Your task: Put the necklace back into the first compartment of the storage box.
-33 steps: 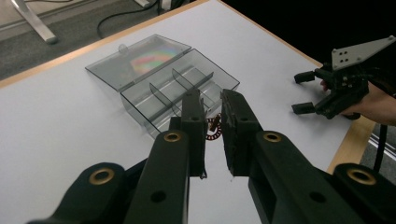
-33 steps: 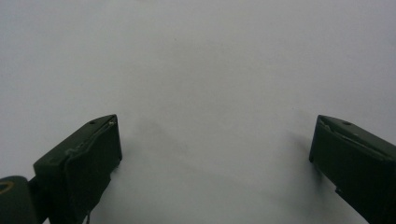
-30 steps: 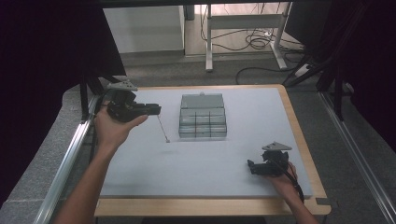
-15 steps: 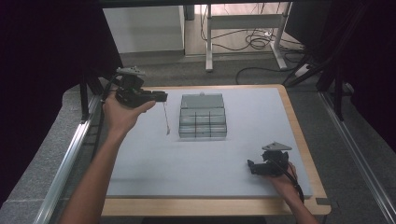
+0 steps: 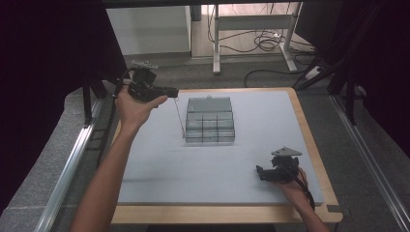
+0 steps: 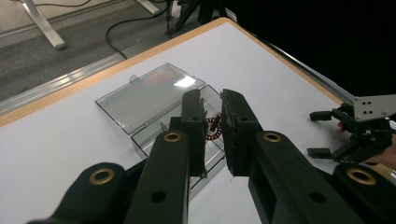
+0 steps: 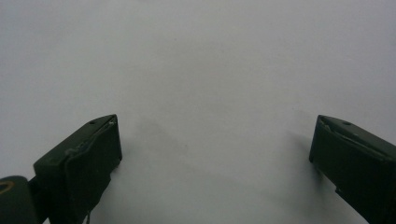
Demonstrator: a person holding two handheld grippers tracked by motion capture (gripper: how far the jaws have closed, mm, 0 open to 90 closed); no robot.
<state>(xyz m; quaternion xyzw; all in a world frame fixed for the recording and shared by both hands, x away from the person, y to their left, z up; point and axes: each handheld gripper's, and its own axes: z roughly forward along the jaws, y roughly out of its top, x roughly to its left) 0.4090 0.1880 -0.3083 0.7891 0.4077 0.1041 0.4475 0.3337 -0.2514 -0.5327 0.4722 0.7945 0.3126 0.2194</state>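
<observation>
High view: L gripper (image 5: 173, 90) is held up off the table (image 5: 159, 164) at approx 10 o'clock. Its jaws are nearly together, and a thin wire (image 5: 180, 116) hangs from their tips, so it's prob pinched. The wire's lower end sits just by the near-left corner of the clear box (image 5: 209, 126) at table centre. The box lid (image 5: 209, 104) is flipped open flat toward 12. R gripper (image 5: 259, 173) rests low at approx 4 o'clock, well apart from the box.

Risks: the wire is long, thin and dangling, so it could swing, snag on the box wall or miss its compartment. With so little to bite on, it may slip or rotate.

L gripper view: L gripper (image 6: 212, 95) shows a narrow slit between its jaws, and the grip itself is hard to read. Beyond it are the box (image 6: 144, 140), the lid (image 6: 140, 95) at 11 and a reddish coil (image 6: 213, 129) in one cell. R gripper (image 6: 317, 133) is at 3 o'clock.

R gripper view: R gripper (image 7: 217, 122) has its jaws wide apart, nothing between them, over bare table (image 7: 210, 56).
</observation>
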